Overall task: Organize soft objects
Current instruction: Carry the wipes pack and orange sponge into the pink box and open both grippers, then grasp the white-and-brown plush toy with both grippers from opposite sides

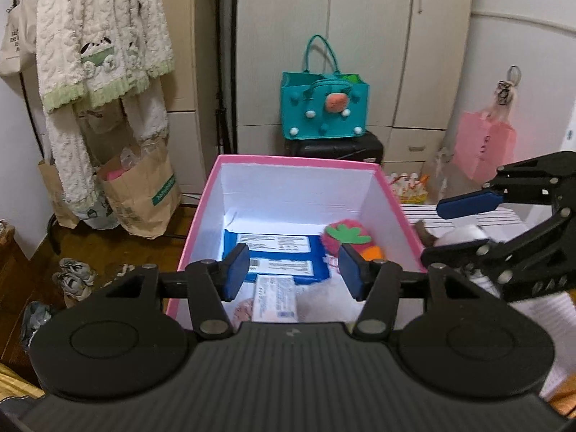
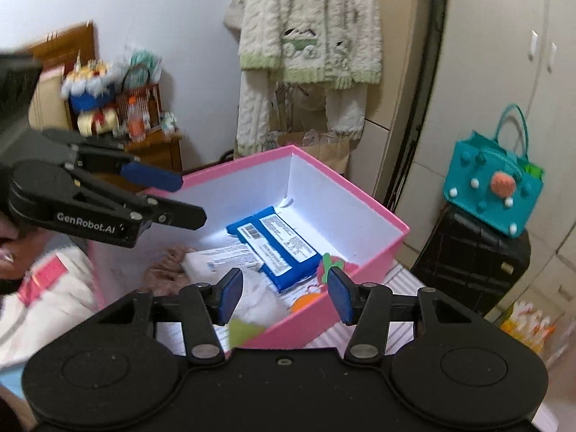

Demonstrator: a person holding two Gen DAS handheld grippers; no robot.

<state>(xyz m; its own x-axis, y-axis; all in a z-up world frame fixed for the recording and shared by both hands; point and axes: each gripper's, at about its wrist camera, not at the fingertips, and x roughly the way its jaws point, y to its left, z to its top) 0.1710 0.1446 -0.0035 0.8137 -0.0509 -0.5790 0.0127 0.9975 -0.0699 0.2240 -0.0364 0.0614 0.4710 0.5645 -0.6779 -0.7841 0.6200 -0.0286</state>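
It was a home bedroom: a cream wardrobe (image 1: 360,36) stood beyond the left claw (image 1: 293,270), fleecy pyjamas (image 1: 100,43) hung up-left (paper bags (image 1: 144,194) beneath), sneakers (image 1: 73,275) on the wooden floor.

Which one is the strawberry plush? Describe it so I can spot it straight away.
Find the pink box with white inside walls. On its floor, right of the blue packs, lies the strawberry plush against the right wall. It alone is fuzzy pink with a green leaf on top; its neighbours are flat packets.

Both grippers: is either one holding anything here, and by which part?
Nothing is held. The left gripper and the right gripper hover with jaws apart and empty over the pink box.
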